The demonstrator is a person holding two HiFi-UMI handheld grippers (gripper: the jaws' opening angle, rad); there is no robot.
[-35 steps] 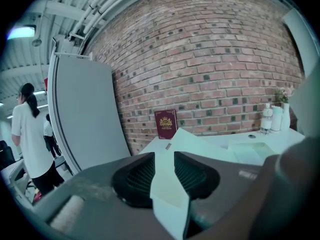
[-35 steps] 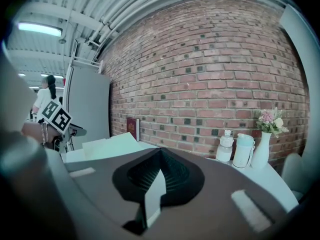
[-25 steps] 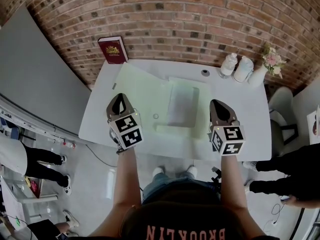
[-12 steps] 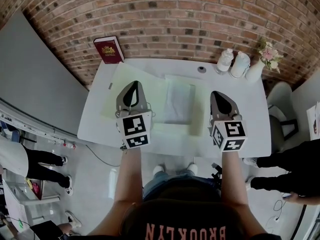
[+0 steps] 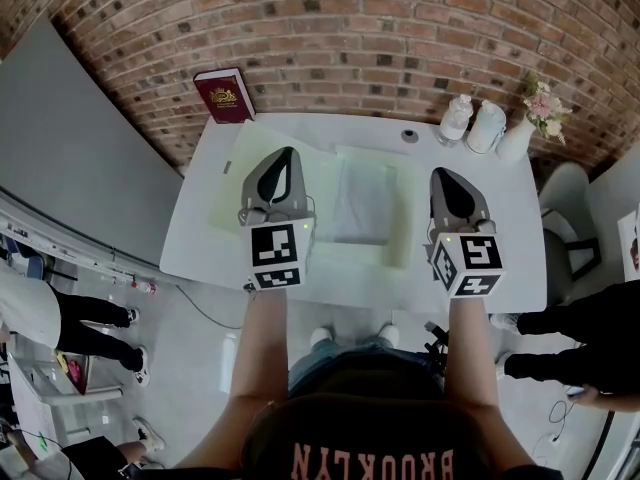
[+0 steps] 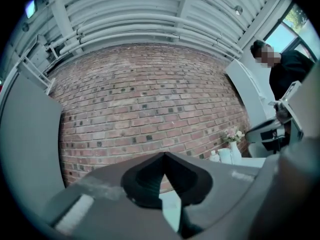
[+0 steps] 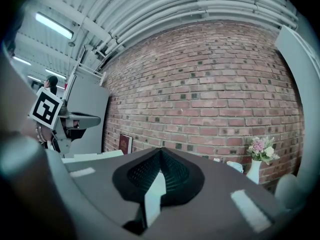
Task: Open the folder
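A pale green folder (image 5: 345, 208) lies spread open and flat on the white table (image 5: 500, 218). Its left cover (image 5: 240, 173) is laid out to the left, with a paler sheet in the middle. Both grippers hang above the table, pointing level at the brick wall. My left gripper (image 5: 284, 153) is over the folder's left cover with its jaws shut and empty; in the left gripper view (image 6: 164, 155) its tips meet. Over the folder's right edge, my right gripper (image 5: 446, 174) is also shut and empty, and in the right gripper view (image 7: 161, 150) its tips touch.
A dark red book (image 5: 224, 96) leans on the brick wall at the table's back left. Two white bottles (image 5: 456, 118) and a vase of flowers (image 5: 540, 118) stand at the back right. A chair (image 5: 565, 213) is right of the table. People stand at both sides.
My left gripper has lifted and moved right, over the folder's left cover. The right gripper has risen a little. The folder lies as before.
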